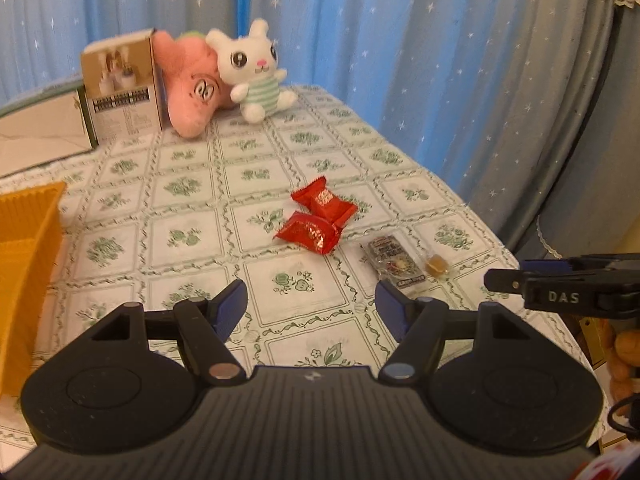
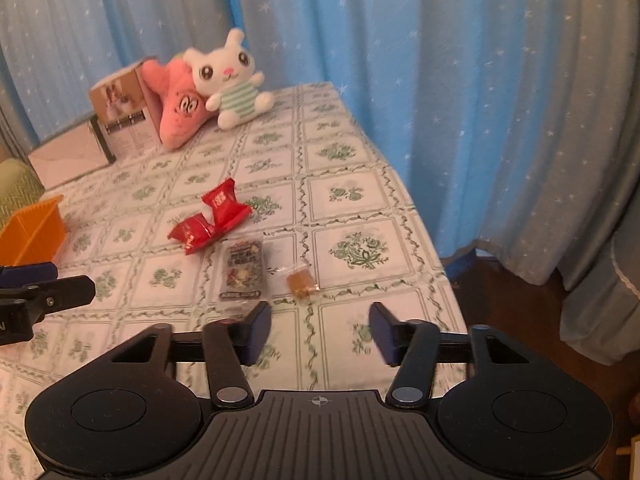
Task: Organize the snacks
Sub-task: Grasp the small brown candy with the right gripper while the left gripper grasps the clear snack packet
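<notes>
Nothing's picked up yet, so we'd say the step in hand is the first grab. Our pick would be the small amber candy [image 2: 303, 282] in its clear wrapper, since it sits just past the right tool [image 2: 320, 330] at about 12 o'clock in the right wrist view. Best way to do it well: come straight down with the candy centred between the pads, and pinch the candy itself, because the loose wrapper ends will probably slip. The flat printed packet [image 2: 242, 268] lies just beside it at 9 o'clock, so keep the left pad from dragging it along.

The two red packets [image 1: 318, 220] overlap each other further up the desk [image 1: 192, 240], at roughly 12 o'clock from the left tool [image 1: 312, 308]. The orange basket [image 1: 24, 264] over at 9 o'clock looks like where the snacks should go, though that's our guess.

Both tools are released with the pads spread wide, holding nothing and touching nothing. From the left wrist view, the right tool pokes in at 3 o'clock.

The plush bunny [image 1: 254, 68], pink plush [image 1: 192, 84] and box [image 1: 120, 88] sit at the far end, well apart from the snacks.
</notes>
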